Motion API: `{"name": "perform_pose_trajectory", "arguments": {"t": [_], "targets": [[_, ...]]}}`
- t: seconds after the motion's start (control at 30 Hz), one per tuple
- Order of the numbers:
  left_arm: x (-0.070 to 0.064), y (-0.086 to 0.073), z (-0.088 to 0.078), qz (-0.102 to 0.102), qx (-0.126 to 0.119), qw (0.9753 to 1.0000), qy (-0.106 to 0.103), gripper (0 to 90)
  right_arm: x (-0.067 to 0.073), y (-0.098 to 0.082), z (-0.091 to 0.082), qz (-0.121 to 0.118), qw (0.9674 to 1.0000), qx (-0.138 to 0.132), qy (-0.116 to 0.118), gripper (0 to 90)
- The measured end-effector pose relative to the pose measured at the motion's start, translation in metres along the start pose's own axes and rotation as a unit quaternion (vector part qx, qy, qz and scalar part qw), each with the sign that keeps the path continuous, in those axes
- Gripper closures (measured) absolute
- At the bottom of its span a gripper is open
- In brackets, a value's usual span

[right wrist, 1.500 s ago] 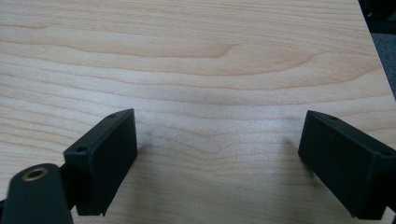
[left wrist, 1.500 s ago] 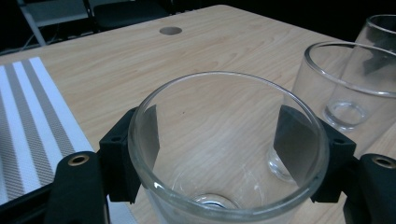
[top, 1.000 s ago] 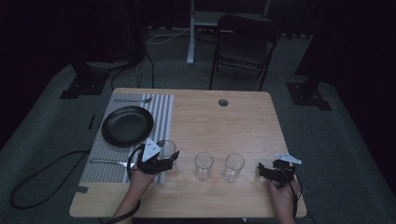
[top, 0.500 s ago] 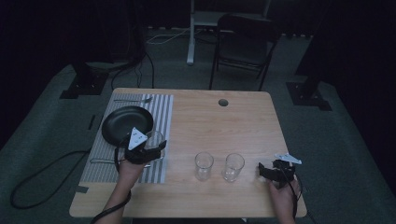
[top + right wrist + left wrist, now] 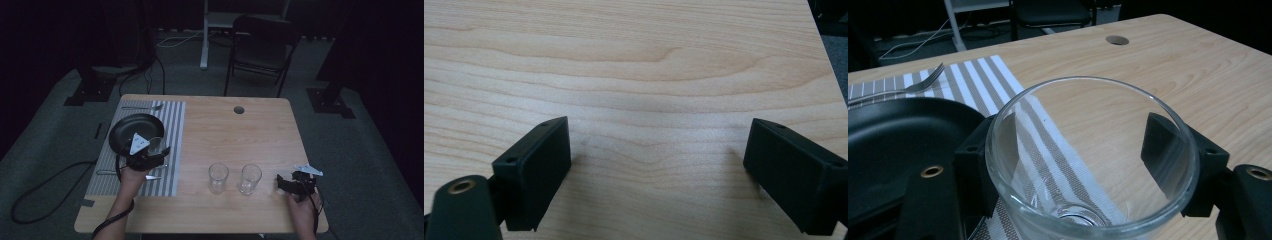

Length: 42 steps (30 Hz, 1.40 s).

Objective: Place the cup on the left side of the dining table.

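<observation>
While the left claw clamps an empty glass, the right claw gapes, holding nothing.

Dim room, grey carpet, dark chair behind wooden table

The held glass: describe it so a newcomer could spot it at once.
Find the striped mat on the table's left, beside the black plate. The glass there sits clamped in the left gripper; the two other glasses stand free mid-table.
</observation>
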<state>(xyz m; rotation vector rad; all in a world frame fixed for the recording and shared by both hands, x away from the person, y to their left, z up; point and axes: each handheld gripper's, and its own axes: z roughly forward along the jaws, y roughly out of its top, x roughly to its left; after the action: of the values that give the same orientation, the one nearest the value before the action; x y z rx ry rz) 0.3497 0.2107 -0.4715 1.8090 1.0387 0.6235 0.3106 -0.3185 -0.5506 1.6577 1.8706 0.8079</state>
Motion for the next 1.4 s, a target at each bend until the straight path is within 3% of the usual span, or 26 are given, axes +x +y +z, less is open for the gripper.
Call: {"name": "perform_pose_trajectory", "arguments": {"t": [0.1,0.27,0.53,0.63,0.7,0.73,0.83,0.87,0.93,1.0,1.03,1.1,1.13,1.2,1.23,1.27,1.33,1.4], "targets": [[0.003,-0.005,0.005,0.005,0.011,0.9999,0.009,29.1,0.000,0.000,0.000,0.000,1.0000,0.000,0.000,11.2],[0.010,-0.008,0.010,-0.010,0.010,0.9999,0.007,29.1,0.000,0.000,0.000,0.000,1.0000,0.000,0.000,11.2],[0.017,-0.019,0.018,-0.014,0.022,0.9996,0.010,29.1,0.000,0.000,0.000,0.000,1.0000,0.000,0.000,11.2],[0.019,-0.018,0.018,-0.027,0.022,0.9994,0.008,29.0,0.000,0.000,0.000,0.000,1.0000,0.000,0.000,11.2],[0.019,-0.018,0.018,-0.026,0.025,0.9993,0.008,28.9,0.000,0.000,0.000,0.000,1.0000,0.000,0.000,11.2],[0.017,-0.016,0.018,-0.016,0.036,0.9992,0.007,28.8,0.000,0.000,0.000,0.000,1.0000,0.000,0.000,11.2],[0.015,-0.013,0.018,-0.017,0.042,0.9989,0.004,28.1,0.000,0.000,0.000,0.000,1.0000,0.000,0.000,11.2],[0.015,-0.013,0.018,-0.018,0.043,0.9989,0.002,27.0,0.000,0.000,0.000,0.000,1.0000,0.000,0.000,11.2],[0.012,-0.012,0.019,-0.020,0.047,0.9986,0.016,19.4,0.000,0.000,0.000,0.000,1.0000,0.000,0.000,11.2],[0.012,-0.013,0.018,-0.027,0.048,0.9984,0.010,17.8,0.000,0.000,0.000,0.000,1.0000,0.000,0.000,11.2],[0.012,-0.014,0.018,-0.028,0.053,0.9981,0.013,12.9,0.000,0.000,0.000,0.000,1.0000,0.000,0.000,11.2],[0.012,-0.015,0.018,-0.022,0.055,0.9982,0.011,10.2,0.000,0.000,0.000,0.000,1.0000,0.000,0.000,11.2],[0.011,-0.016,0.017,-0.017,0.054,0.9982,0.019,10.1,0.000,0.000,0.000,0.000,1.0000,0.000,0.000,11.2],[0.011,-0.016,0.017,-0.017,0.065,0.9977,0.011,0.0,0.000,0.000,0.000,0.000,1.0000,0.000,0.000,11.2],[0.011,-0.016,0.017,-0.017,0.065,0.9977,0.011,0.0,0.000,0.000,0.000,0.000,1.0000,0.000,0.000,11.2],[0.009,-0.018,0.016,-0.002,0.065,0.9977,0.022,0.0,0.000,0.000,0.000,0.000,1.0000,0.000,0.000,11.2],[0.009,-0.019,0.016,0.000,0.065,0.9978,0.011,0.1,0.000,0.000,0.000,0.000,1.0000,0.000,0.000,11.2],[0.007,-0.021,0.015,0.017,0.064,0.9975,0.025,0.1,0.000,0.000,0.000,0.000,1.0000,0.000,0.000,11.2]]}}
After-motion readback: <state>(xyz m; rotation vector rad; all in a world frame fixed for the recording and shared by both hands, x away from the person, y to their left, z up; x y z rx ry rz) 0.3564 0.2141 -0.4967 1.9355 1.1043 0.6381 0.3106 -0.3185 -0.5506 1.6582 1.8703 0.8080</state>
